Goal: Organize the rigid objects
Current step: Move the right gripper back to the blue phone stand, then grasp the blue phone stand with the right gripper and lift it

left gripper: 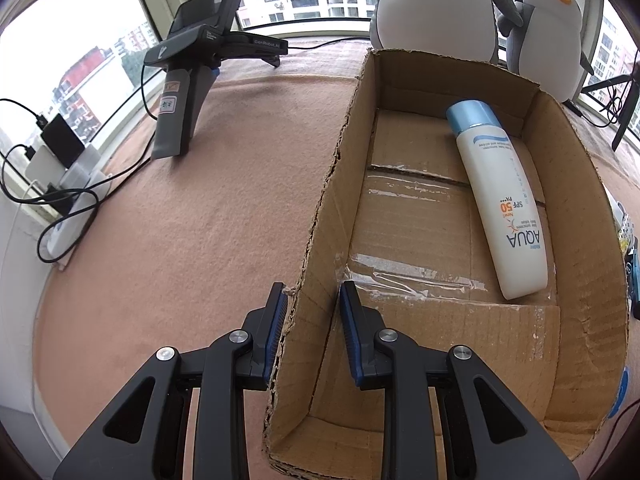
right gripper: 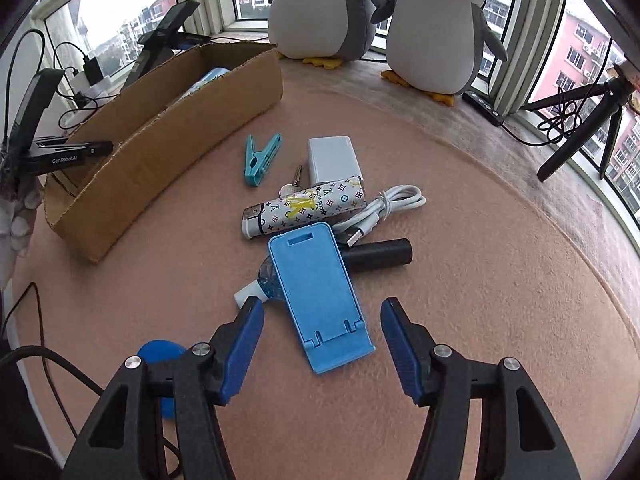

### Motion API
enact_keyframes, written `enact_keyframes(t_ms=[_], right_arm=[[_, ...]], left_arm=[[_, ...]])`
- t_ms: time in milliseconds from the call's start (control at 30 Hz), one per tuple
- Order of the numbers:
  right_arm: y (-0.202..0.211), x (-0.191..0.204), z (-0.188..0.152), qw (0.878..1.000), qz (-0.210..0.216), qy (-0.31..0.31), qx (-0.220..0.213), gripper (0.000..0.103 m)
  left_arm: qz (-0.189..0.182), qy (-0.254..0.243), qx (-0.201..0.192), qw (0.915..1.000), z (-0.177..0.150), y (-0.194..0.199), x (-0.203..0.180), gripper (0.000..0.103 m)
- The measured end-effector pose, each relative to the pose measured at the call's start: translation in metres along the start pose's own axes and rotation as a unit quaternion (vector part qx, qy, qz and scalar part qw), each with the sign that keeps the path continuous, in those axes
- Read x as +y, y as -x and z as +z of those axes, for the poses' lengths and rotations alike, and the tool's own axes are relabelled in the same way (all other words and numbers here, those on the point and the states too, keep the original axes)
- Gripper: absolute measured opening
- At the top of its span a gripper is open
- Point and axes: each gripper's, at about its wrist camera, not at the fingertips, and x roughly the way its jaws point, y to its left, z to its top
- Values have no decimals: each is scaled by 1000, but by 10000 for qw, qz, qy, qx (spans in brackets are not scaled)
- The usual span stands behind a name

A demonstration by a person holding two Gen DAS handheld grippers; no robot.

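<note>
Blue phone stand (right gripper: 320,300), flat on desk (right gripper: 480,300) between spread right gripper (right gripper: 322,316) fingers: centre, close squarely across its sides; left gripper (left gripper: 312,300) straddles cardboard box (left gripper: 316,216) wall, unclamped.

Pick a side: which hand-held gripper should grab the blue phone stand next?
Right. The right hand-held gripper is open and straddles the blue phone stand. The left hand-held gripper straddles the cardboard box wall, away from the pile.
</note>
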Motion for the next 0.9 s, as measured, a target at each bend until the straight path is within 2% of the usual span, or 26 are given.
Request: enact_keyframes(t_ms=[333, 400, 533, 567, 900], right_arm=[[-16, -9, 8, 9993, 215, 258, 142, 57], [-19, -9, 8, 9991, 246, 294, 199, 45], [-18, -9, 8, 9991, 284, 246, 192, 41], [-18, -9, 8, 9991, 294, 221, 196, 36], [-11, -7, -1, 9994, 213, -233, 126, 33]], left_arm=[[48, 38, 23, 10000, 0, 0, 1, 24], [52, 40, 26, 10000, 0, 0, 0, 24], [50, 44, 25, 10000, 0, 0, 0, 24], [52, 42, 25, 10000, 0, 0, 0, 24], [41, 48, 13, 10000, 1, 0, 0, 24]])
